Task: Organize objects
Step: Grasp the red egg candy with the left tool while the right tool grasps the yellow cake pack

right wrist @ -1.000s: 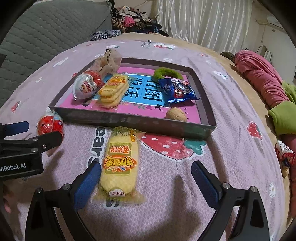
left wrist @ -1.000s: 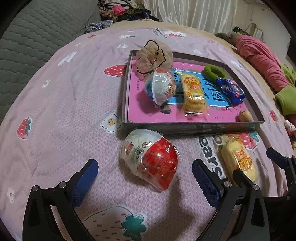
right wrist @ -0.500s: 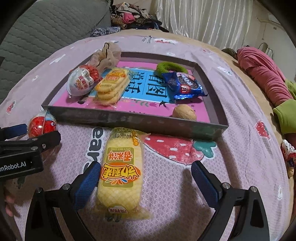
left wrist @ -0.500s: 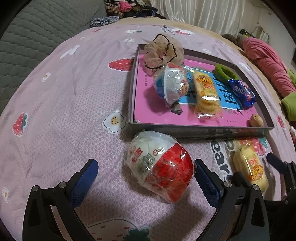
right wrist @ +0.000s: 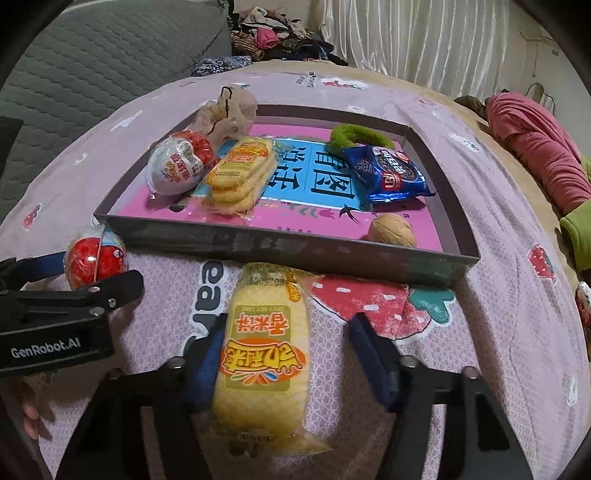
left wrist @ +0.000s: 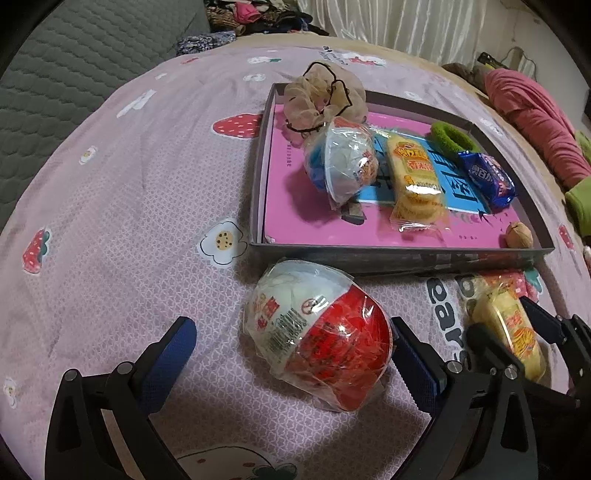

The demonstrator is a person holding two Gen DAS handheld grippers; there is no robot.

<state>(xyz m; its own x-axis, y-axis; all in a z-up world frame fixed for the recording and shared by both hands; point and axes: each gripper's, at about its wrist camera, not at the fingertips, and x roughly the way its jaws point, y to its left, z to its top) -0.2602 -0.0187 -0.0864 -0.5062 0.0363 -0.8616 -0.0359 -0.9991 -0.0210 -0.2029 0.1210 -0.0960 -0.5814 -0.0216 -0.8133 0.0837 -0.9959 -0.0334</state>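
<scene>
While the tray [right wrist: 280, 247] sat mid-blanket, we had both grippers just in front of it. Our left gripper [left wrist: 291, 354] was wide open around the red egg [left wrist: 317, 343], right pad touching it, left pad well clear. Our right gripper [right wrist: 291, 354] straddled the yellow snack [right wrist: 264, 354], fingers apart, left pad against the wrapper. Inside the tray were another egg [right wrist: 181, 164], crackers [right wrist: 242, 175] and a walnut [right wrist: 392, 229].

Home bedroom: pink strawberry-print bedsheet [left wrist: 122, 192] over a bed, grey quilted headboard/sofa back [right wrist: 92, 55] behind, clothes pile [right wrist: 273, 37] in the corner, white curtains [right wrist: 417, 33] on the far wall, pink blanket [right wrist: 535, 144] bunched at the bed edge.
</scene>
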